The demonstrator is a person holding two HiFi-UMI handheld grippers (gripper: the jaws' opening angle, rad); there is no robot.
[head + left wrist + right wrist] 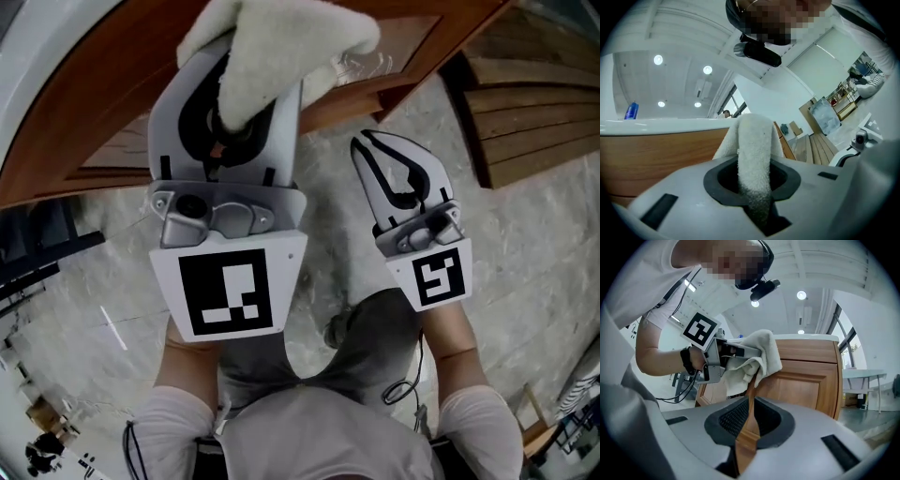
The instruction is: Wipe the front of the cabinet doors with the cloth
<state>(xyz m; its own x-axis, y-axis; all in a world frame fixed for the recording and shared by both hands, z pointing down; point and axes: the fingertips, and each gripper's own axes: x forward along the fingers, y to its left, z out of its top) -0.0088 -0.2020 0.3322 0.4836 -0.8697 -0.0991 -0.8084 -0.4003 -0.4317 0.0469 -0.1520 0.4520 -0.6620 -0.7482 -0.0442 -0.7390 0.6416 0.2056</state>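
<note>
Clamps cloth in left fingers at wooden door, upper centre. Holds right fingers clenched, empty, over pale stone floor. Leaves open floor between door edge and planks, upper right.

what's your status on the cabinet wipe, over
Left gripper shut on cloth, up by the cabinet door top edge. Right gripper shut, empty, off the door. Nothing seen blocking the door front.

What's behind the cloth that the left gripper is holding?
The wooden cabinet door lies behind the cloth, which is held by the left gripper. The patch it covers is hidden, so contact cannot be confirmed.
</note>
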